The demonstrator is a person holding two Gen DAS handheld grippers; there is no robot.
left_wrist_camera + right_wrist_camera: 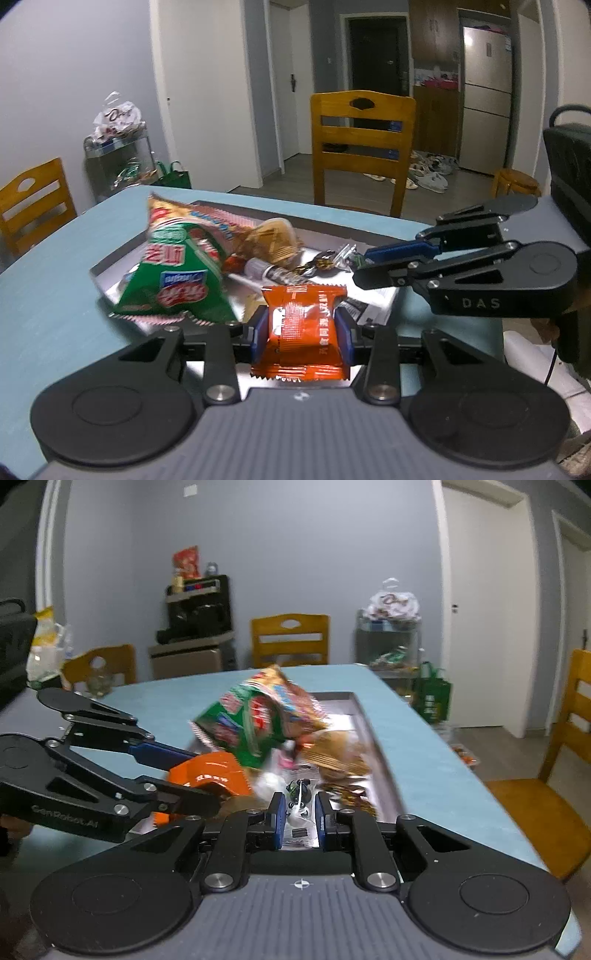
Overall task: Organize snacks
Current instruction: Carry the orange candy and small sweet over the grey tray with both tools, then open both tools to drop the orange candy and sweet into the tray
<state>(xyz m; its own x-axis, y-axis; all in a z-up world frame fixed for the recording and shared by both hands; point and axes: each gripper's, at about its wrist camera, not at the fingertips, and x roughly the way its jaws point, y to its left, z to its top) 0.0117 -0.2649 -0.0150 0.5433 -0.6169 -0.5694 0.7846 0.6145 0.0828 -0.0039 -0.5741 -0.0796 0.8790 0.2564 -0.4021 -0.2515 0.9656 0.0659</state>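
The left gripper [301, 328] had the orange packet [304, 328] clamped just over the tray [103, 271], the right gripper [300, 812] pinched a small clear wrapper [301, 805] there too, so either thin pack could've slipped out mid-carry.

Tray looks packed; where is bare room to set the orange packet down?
The tray is crowded: green bag and brown wrappers cover most of it. Bare blue table lies left of the tray; another clear strip borders its opposite long rim.
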